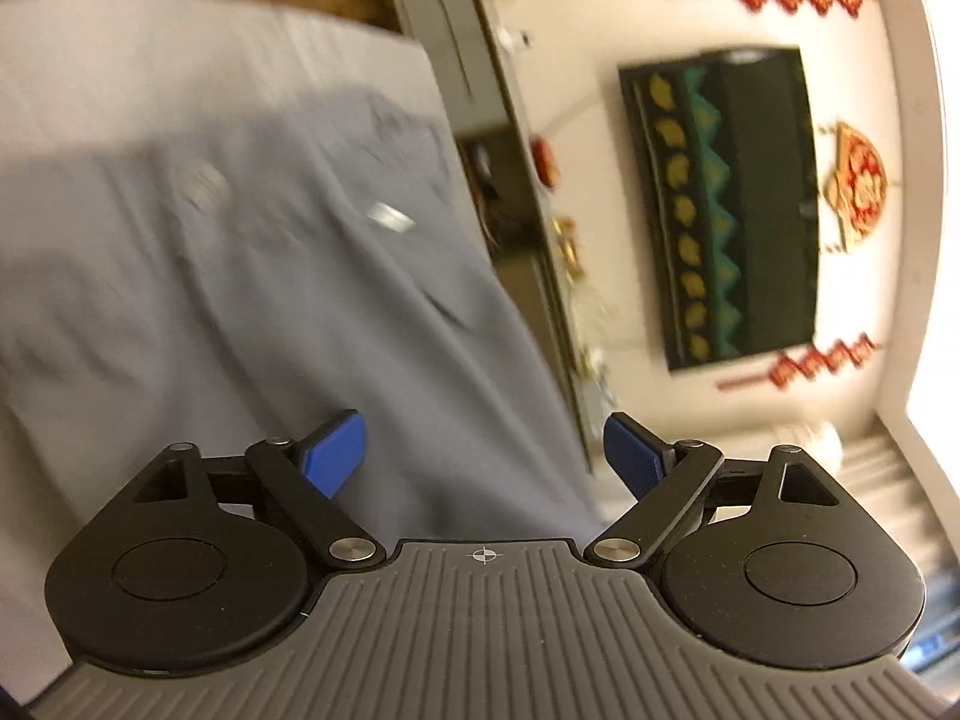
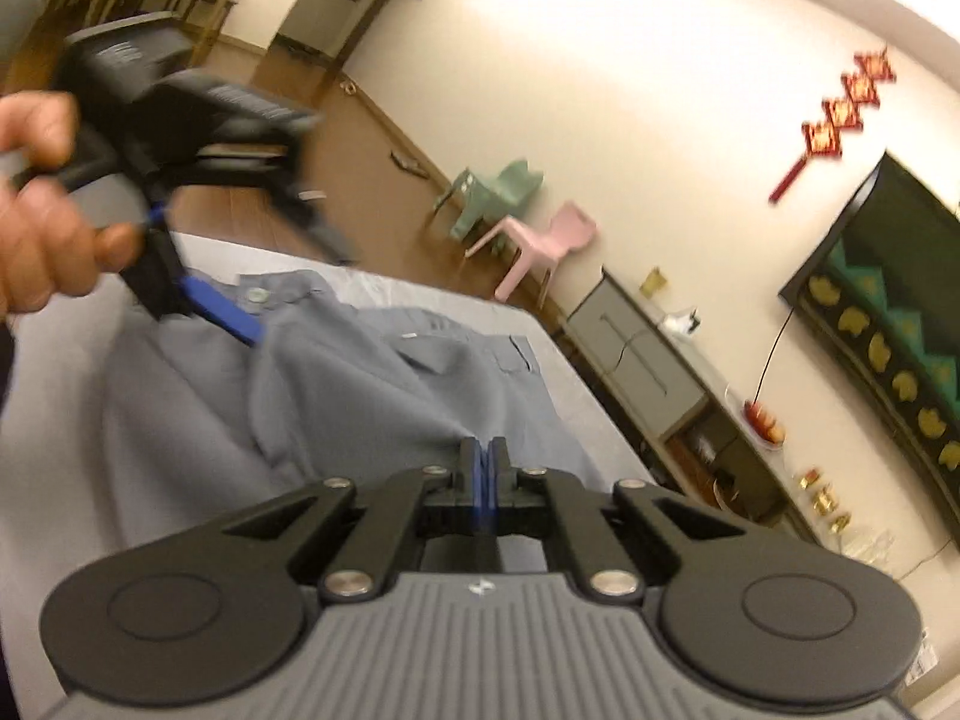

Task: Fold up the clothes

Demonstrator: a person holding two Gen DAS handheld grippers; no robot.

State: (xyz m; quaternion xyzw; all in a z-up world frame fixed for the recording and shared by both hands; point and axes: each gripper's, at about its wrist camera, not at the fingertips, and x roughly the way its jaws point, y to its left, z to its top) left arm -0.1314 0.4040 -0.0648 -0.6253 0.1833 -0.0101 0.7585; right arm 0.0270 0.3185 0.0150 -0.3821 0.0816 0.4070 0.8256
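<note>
While the grey-blue shirt [image 2: 372,378] lies rumpled across the pale sheet [image 2: 54,372] in mid-frame, its right edge runs close to the sheet's border, bare wood floor [image 2: 372,156] beyond. At lower centre the right gripper [image 2: 483,450] is clamped together on a raised fold of shirt. At upper left a hand [image 2: 42,204] holds the left gripper [image 1: 485,450], fingers spread apart over the cloth, gripping nothing.

We read this as a home living room: wall TV [image 2: 888,324] flanked by red knot hangings [image 2: 840,114], low cabinet [image 2: 636,360] below it, pink chair [image 2: 540,240] and green chair [image 2: 492,192] left of it, wood floor [image 2: 360,150].
</note>
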